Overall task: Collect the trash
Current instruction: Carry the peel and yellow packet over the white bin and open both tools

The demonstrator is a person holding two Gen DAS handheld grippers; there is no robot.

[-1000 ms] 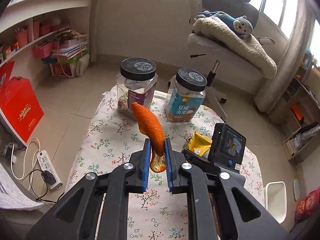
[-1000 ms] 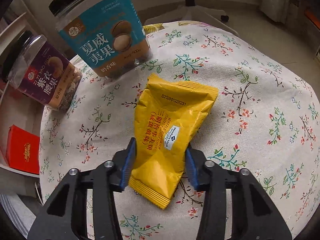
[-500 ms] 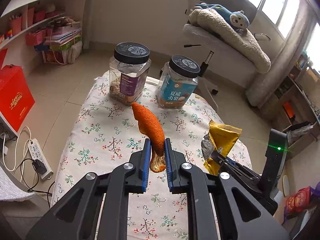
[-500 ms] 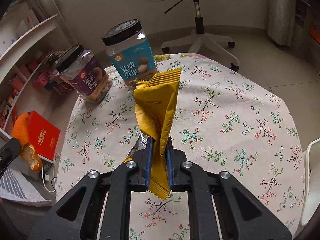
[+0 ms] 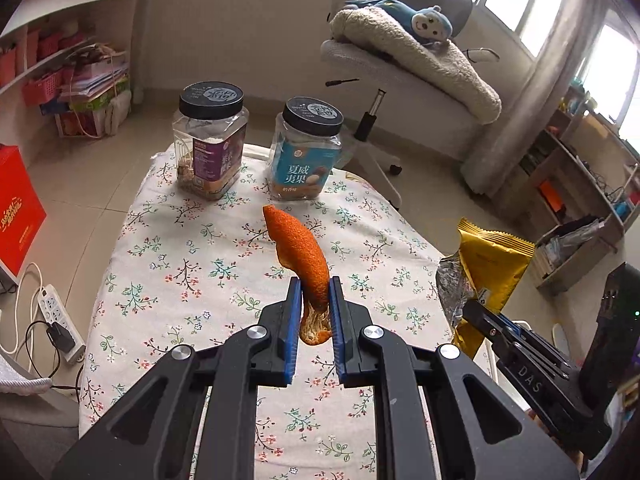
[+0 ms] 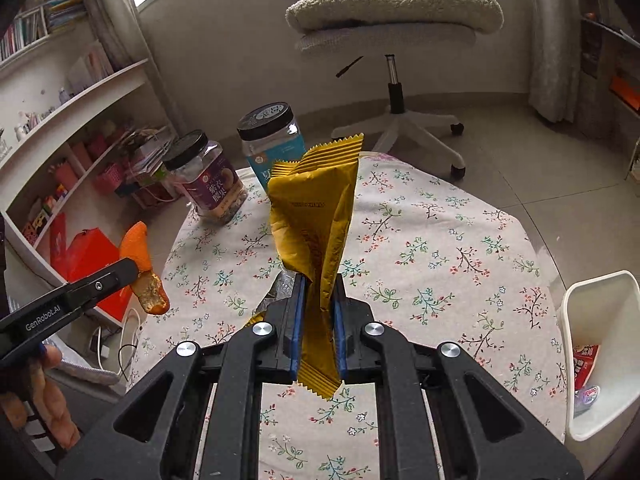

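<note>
My left gripper [image 5: 314, 294] is shut on a curved orange peel [image 5: 298, 246] and holds it above the flowered tablecloth [image 5: 192, 264]. The peel also shows at the left of the right wrist view [image 6: 140, 258]. My right gripper [image 6: 318, 292] is shut on a yellow snack wrapper [image 6: 316, 208], lifted off the table with its crimped end up. The wrapper also shows in the left wrist view [image 5: 490, 268], to the right of the peel. A white bin [image 6: 600, 300] with some trash inside stands on the floor at the table's right edge.
Two black-lidded jars stand at the table's far end: a purple-label one [image 5: 210, 148] and a blue-label one [image 5: 306, 152]. An office chair [image 5: 404, 64] with a blanket and plush toy is behind. Shelves [image 6: 72, 128], a red box [image 5: 16, 208] and a power strip [image 5: 56, 320] lie to the left.
My right gripper closed on the yellow wrapper and lifted it off the table. Both grippers rose and drew back from the jars. The left still holds the peel.
</note>
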